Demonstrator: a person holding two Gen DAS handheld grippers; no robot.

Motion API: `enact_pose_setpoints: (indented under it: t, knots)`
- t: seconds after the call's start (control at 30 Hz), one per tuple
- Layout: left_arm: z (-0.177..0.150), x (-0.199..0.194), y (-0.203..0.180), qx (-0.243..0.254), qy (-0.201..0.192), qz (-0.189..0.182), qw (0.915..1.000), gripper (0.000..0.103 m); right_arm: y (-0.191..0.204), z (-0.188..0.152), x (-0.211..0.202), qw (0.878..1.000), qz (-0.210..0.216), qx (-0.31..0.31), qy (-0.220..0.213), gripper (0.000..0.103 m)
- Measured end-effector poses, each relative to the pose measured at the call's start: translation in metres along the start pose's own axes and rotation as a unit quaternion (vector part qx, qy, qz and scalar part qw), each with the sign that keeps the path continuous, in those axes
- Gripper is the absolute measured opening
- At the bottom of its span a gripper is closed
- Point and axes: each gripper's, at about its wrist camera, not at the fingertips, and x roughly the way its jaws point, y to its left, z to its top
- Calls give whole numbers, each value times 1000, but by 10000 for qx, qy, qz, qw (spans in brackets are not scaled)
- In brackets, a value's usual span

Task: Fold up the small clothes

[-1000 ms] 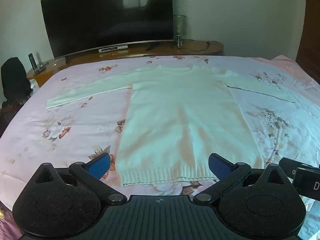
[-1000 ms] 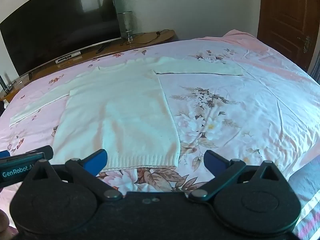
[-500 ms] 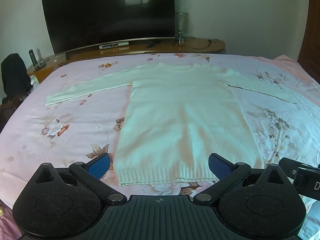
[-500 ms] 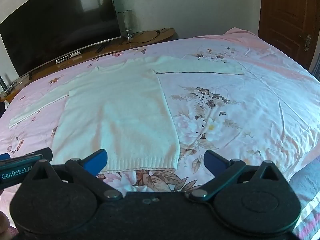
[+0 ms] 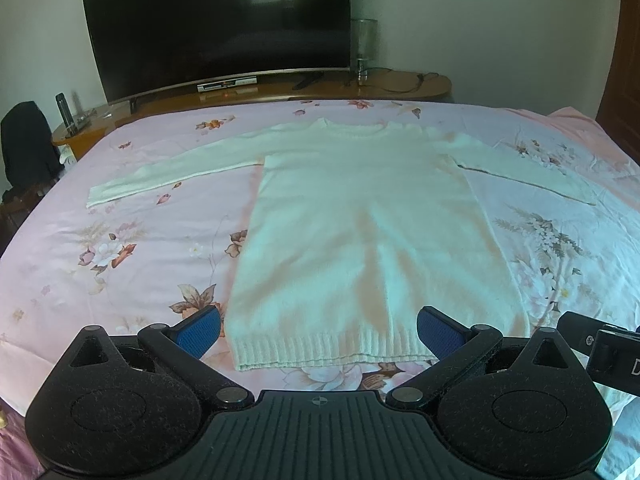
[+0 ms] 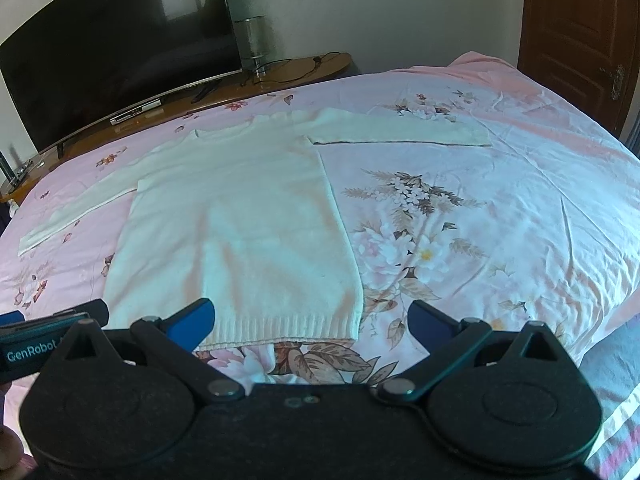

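A white knit sweater point(image 5: 360, 232) lies flat on the pink floral bedsheet point(image 5: 120, 260), neck away from me, both sleeves spread out to the sides. It also shows in the right wrist view point(image 6: 240, 220). My left gripper point(image 5: 318, 332) is open and empty, held just above and before the ribbed hem. My right gripper point(image 6: 310, 322) is open and empty, over the hem's right corner. Part of the right gripper point(image 5: 600, 352) shows at the left view's right edge.
A large dark TV point(image 5: 216, 28) stands on a wooden console point(image 5: 280, 92) beyond the bed. A glass lamp point(image 5: 364, 48) sits beside it. A wooden door point(image 6: 580, 32) is at the right. The bed's near edge lies under both grippers.
Both grippers have drawn back and risen slightly, so the sweater sits a little farther off. Both stay open. The sweater has not moved.
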Motion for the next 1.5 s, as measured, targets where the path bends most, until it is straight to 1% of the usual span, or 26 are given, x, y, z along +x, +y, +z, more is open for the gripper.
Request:
enact_pose_setpoints:
  t: [0.57, 1.5]
  knots:
    - [-1, 3, 2, -37, 28, -8, 10000, 103, 6, 2, 3, 10000, 25, -6, 47, 103]
    - [4, 16, 9, -114, 187, -37, 9998, 103, 10, 6, 10, 9999, 8, -28, 97, 103]
